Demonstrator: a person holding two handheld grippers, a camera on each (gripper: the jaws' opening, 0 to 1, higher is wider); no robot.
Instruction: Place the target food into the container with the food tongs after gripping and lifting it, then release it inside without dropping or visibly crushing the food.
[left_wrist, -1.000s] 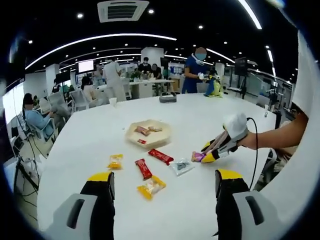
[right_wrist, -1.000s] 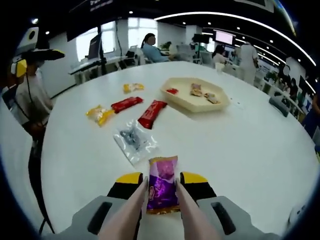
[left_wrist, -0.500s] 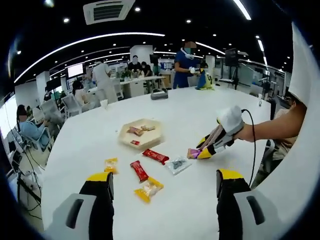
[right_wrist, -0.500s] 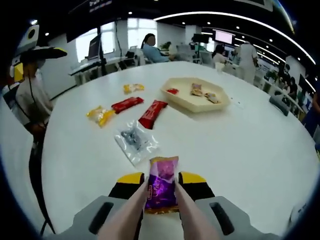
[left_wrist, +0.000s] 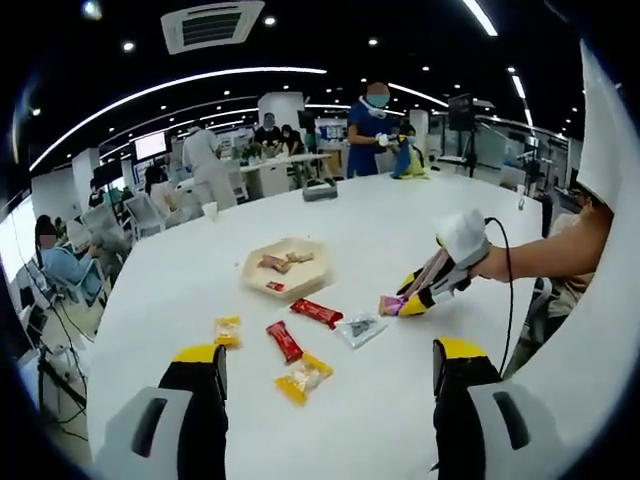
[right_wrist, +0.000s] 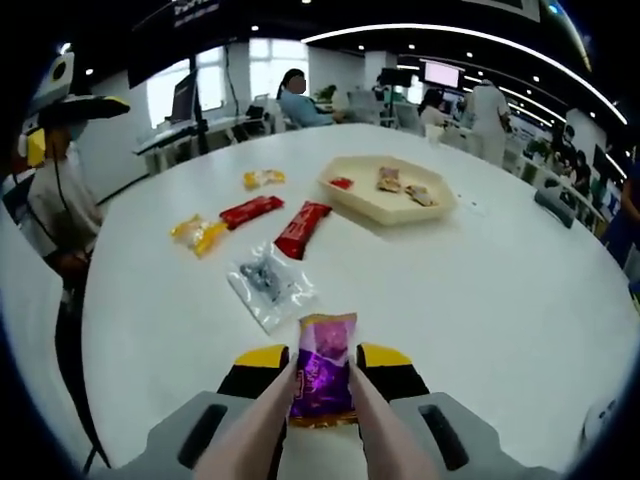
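Barely anything is shifting since a second ago, tongs (right_wrist: 322, 420) still pinching purple packet (right_wrist: 322, 372) | left gripper (left_wrist: 325, 385) is hanging open over bare white table (left_wrist: 380, 420) | glossy wrappers lying between | right gripper (right_wrist: 322, 362) is squeezing tongs, narrow gap | hexagonal tray (right_wrist: 385, 190) sitting well beyond, open tabletop around it

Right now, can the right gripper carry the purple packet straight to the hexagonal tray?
Probably yes. The right gripper holds the purple packet in tongs; the clear packet and red bar lie left of a bare path to the hexagonal tray.
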